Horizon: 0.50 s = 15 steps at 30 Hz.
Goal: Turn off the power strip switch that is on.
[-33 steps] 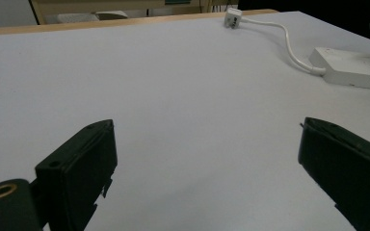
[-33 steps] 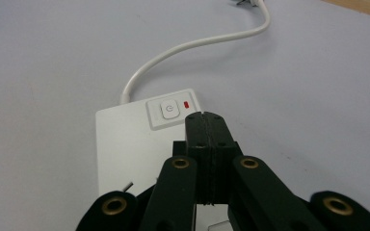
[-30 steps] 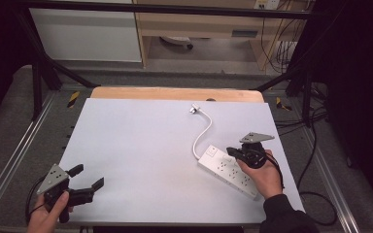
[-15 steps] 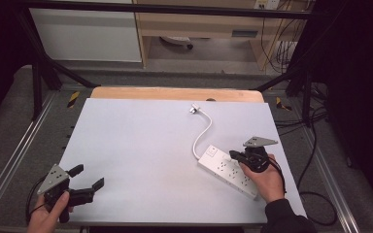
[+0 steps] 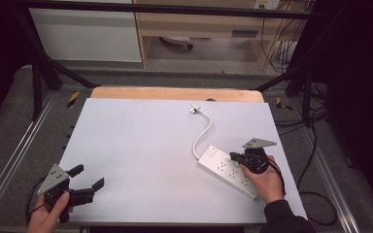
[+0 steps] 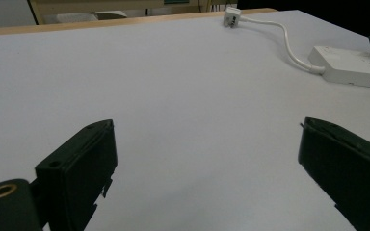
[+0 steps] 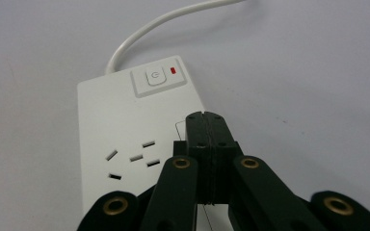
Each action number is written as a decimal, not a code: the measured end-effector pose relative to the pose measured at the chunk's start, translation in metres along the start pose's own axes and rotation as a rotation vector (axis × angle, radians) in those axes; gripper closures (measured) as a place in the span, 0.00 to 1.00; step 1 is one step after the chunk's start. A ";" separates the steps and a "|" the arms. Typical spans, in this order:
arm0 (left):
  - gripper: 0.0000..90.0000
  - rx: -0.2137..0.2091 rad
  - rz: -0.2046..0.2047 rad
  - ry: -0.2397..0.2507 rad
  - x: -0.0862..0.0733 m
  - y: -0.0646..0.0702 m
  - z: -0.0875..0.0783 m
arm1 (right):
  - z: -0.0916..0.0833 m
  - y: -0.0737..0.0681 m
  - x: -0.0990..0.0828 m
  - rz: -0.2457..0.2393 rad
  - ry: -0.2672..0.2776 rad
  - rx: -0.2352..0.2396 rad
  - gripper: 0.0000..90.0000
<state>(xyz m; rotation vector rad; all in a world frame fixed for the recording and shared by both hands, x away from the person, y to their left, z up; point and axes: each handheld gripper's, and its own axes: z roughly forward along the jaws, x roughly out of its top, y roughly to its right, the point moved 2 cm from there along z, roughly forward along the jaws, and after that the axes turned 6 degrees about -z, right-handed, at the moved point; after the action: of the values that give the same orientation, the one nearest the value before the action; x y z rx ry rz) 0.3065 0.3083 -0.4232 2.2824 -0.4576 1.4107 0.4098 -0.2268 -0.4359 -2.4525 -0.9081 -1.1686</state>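
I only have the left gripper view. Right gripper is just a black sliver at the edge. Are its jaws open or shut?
Observer: Shut. In the right gripper view the right gripper has its two jaws pressed together with nothing between them.
Operator: Where is it relative to the power strip?
Observer: Over the power strip, tips aimed at the end with the switch button, not yet on it.
Operator: Is the strip powered?
Observer: Cannot tell; a small red mark sits beside the button. The high view shows the plug lying loose on the table.
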 end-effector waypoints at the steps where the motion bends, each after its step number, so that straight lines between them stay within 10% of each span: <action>1: 0.07 0.000 0.002 0.000 0.000 0.000 0.000 | 0.000 0.000 0.000 0.002 -0.002 -0.001 1.00; 15: 0.07 -0.001 -0.001 0.001 0.000 0.000 -0.001 | 0.008 -0.001 -0.001 -0.007 -0.015 0.005 1.00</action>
<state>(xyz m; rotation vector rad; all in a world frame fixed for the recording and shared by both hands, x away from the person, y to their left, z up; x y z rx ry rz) 0.3060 0.3088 -0.4230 2.2813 -0.4561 1.4103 0.4133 -0.2222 -0.4414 -2.4594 -0.9226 -1.1510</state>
